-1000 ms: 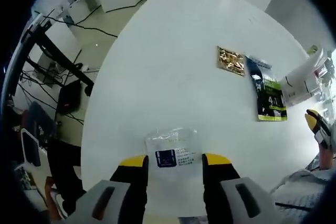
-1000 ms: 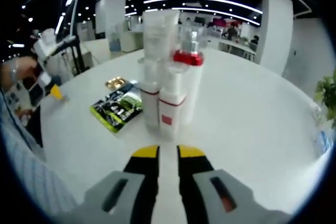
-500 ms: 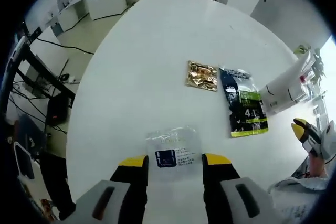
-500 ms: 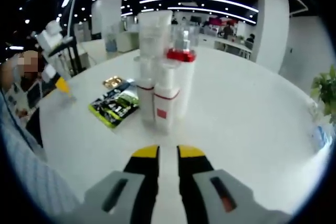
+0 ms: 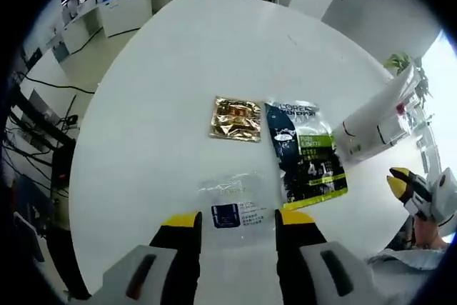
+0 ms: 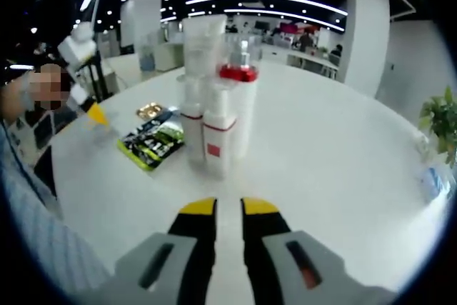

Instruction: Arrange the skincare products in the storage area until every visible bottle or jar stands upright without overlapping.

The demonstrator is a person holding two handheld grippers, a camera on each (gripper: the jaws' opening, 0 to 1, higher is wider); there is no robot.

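Holding a clear packet point(image 5: 235, 201) between its yellow tips, the left gripper point(image 5: 237, 221) hangs above the white round table point(image 5: 164, 76). The packet is flat and soft, so I think it is pinched by its edge to carry it over to the other products. Below it on the table lie a gold sachet point(image 5: 235, 118) and, just beside that, a dark green sachet point(image 5: 304, 151), both flat. The bottles point(image 5: 375, 123) appear at the right side of this view.

In the right gripper view the bottles point(image 6: 214, 98) stand upright in a tight group in the middle of the table, one with a red collar point(image 6: 238, 72). The right gripper point(image 6: 228, 208) is low in front of them with its jaws almost closed and nothing between them; it seems to wait.

Compared with a second ago, the two sachets are now nearer to the left gripper and more under it, so the hand has moved toward them. The bottles look a little farther from the right gripper than before.
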